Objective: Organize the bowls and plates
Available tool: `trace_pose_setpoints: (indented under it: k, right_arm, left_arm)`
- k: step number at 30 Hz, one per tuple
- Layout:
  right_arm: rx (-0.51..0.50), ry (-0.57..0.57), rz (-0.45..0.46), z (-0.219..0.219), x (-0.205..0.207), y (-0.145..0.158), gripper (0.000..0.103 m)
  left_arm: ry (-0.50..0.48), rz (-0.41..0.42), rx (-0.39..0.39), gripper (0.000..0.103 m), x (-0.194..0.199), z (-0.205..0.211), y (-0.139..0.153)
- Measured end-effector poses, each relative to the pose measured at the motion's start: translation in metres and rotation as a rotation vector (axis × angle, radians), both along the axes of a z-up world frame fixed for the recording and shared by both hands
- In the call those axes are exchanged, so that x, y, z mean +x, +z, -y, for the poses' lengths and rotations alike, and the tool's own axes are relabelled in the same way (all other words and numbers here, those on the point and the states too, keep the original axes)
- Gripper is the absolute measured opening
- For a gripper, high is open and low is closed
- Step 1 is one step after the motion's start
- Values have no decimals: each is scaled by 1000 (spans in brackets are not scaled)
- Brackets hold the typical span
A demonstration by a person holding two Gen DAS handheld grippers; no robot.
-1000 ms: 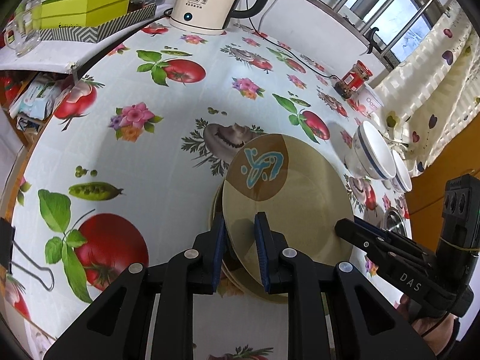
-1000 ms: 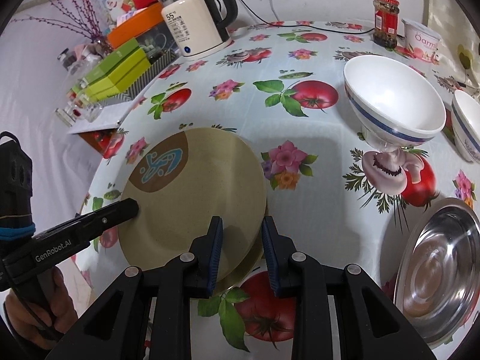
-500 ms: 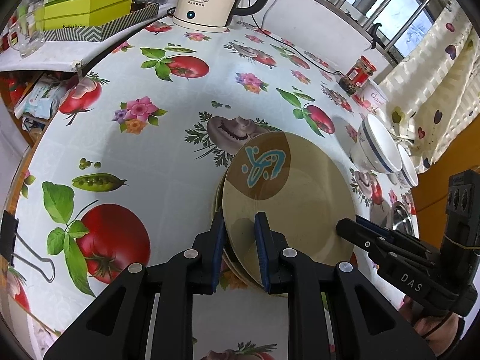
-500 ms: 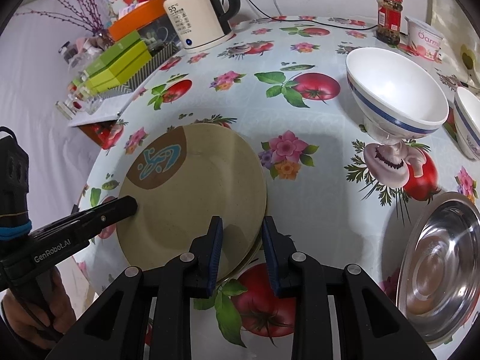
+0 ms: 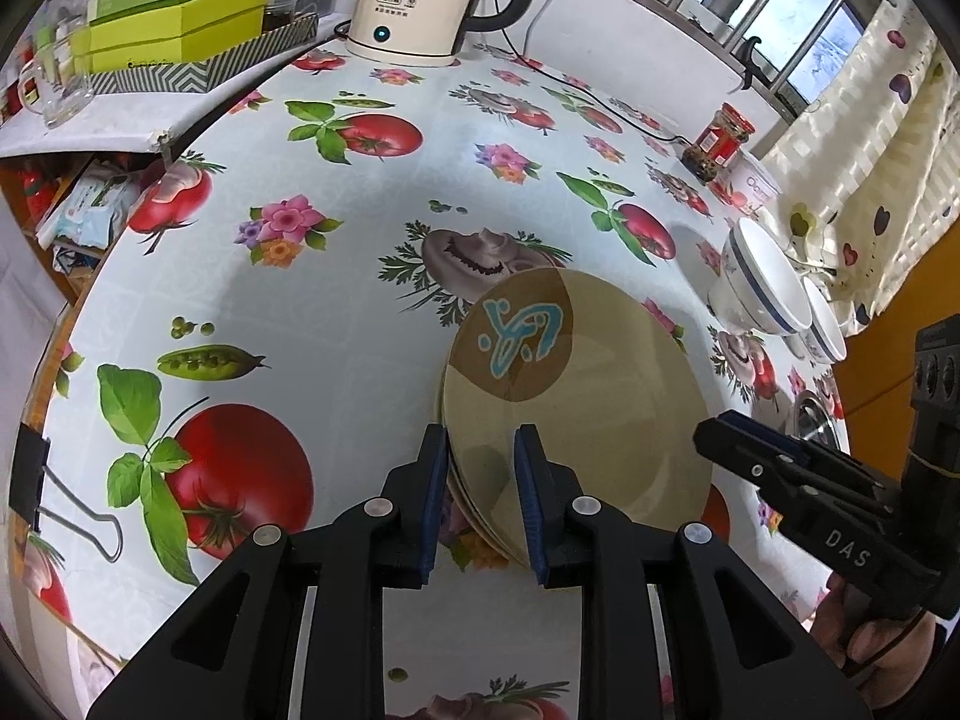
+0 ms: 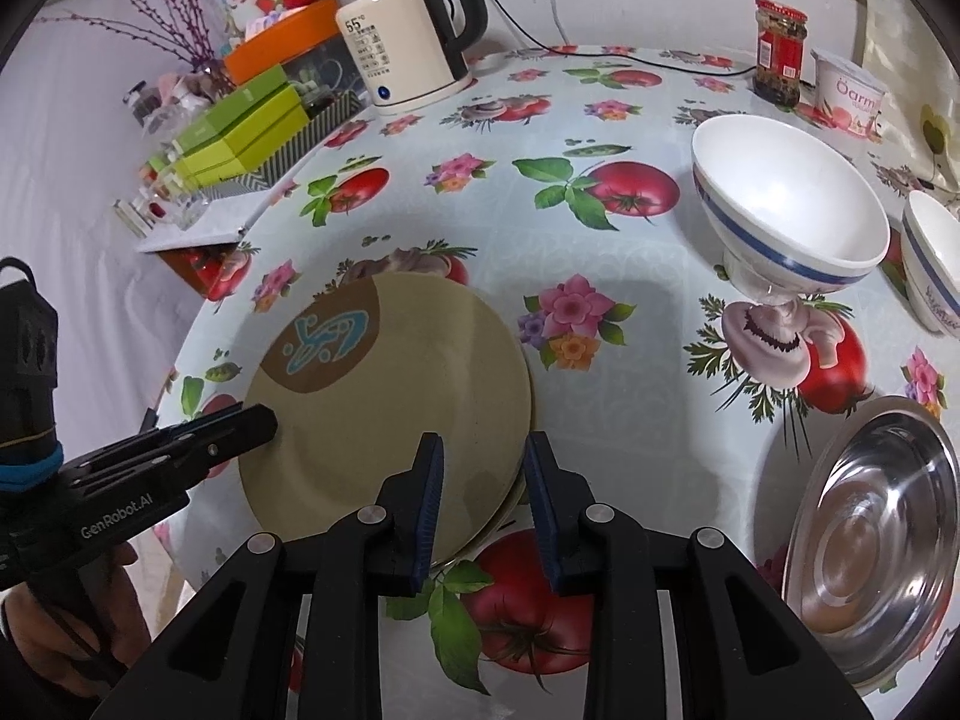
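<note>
Plates [image 6: 390, 408] stacked; bowls [image 6: 786, 210] right, kettle [image 6: 408, 48] behind.

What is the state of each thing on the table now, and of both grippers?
tan plates: stacked, top one face up, empty.
left gripper: jaws just opening, plate rim between them, pads off it.
right gripper: astride the plate rim; grip unclear.
white bowls: upright, empty, side by side.
steel dish: upright, empty.
kettle: on its base, display lit.
jar: lid on.
</note>
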State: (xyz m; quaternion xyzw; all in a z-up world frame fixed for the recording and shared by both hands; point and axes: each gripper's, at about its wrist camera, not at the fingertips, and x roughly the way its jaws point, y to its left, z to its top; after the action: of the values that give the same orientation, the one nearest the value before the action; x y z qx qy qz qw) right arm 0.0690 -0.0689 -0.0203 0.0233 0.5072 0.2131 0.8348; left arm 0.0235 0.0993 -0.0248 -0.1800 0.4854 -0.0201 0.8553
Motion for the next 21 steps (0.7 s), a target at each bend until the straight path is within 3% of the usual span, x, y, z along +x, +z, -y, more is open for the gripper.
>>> trace_pose_setpoints:
  k: [7, 21]
  right_arm:
    - [1, -10, -6, 4, 2, -3, 27]
    - [8, 6, -14, 1, 2, -8, 26]
  left_arm:
    - [12, 42, 19, 24, 2, 0, 8]
    - [1, 34, 33, 24, 5, 4, 4]
